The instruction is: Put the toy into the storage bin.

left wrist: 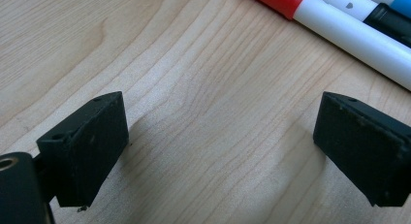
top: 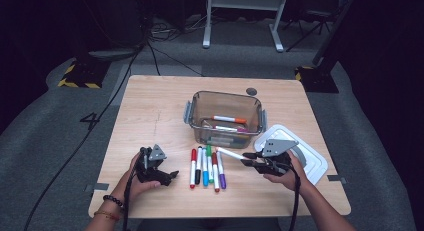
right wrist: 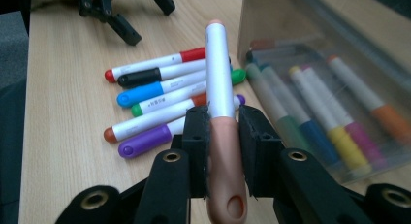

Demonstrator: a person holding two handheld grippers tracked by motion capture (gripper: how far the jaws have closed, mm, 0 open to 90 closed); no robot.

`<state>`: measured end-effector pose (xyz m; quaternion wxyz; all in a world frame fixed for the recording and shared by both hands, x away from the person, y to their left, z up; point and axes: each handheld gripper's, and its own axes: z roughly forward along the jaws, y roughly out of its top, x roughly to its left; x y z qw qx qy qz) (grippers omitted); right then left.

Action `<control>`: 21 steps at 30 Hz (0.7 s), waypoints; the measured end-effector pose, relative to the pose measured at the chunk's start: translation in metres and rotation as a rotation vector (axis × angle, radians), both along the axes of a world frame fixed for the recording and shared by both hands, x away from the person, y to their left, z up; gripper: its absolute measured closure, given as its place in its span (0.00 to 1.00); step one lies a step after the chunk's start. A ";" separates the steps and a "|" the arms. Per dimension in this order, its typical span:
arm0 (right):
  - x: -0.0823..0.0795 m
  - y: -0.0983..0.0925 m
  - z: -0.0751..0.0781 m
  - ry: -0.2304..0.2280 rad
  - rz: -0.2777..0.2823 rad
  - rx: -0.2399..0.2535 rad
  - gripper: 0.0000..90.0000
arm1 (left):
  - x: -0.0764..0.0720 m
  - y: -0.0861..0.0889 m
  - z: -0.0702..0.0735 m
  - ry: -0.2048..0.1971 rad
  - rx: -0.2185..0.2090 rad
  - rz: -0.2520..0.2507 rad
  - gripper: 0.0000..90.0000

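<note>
Right tongs (right wrist: 224, 136) pinching a peach-capped marker (right wrist: 220, 78) above the desk (top: 150, 106); left tongs (left wrist: 220, 151) spread, empty.

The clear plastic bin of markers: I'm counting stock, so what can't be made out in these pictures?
- Clear plastic bin, high view: markers inside overlap behind glare, count unclear.
- Same bin, right gripper view: cut off by the edge, wall blurs far markers.
- White marker with peach cap: right gripper covers its print.

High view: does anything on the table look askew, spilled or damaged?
Nothing stands out. Six markers lie in a tidy row before the clear bin, whose lid rests flat beside it. The right tongs grip a peach-capped marker.
</note>
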<state>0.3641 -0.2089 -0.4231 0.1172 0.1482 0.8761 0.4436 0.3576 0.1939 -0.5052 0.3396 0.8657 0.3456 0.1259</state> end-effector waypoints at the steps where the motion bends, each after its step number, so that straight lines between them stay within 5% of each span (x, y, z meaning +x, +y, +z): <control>1: 0.001 -0.001 0.003 -0.004 0.005 0.005 0.83 | 0.000 0.000 0.000 0.000 0.000 0.000 0.07; 10: 0.017 -0.009 0.046 -0.091 0.001 0.044 0.83 | 0.000 0.000 0.000 0.001 0.000 0.000 0.07; 21: 0.063 -0.016 0.082 -0.075 -0.013 0.055 0.83 | 0.000 0.000 0.000 0.000 -0.001 0.000 0.07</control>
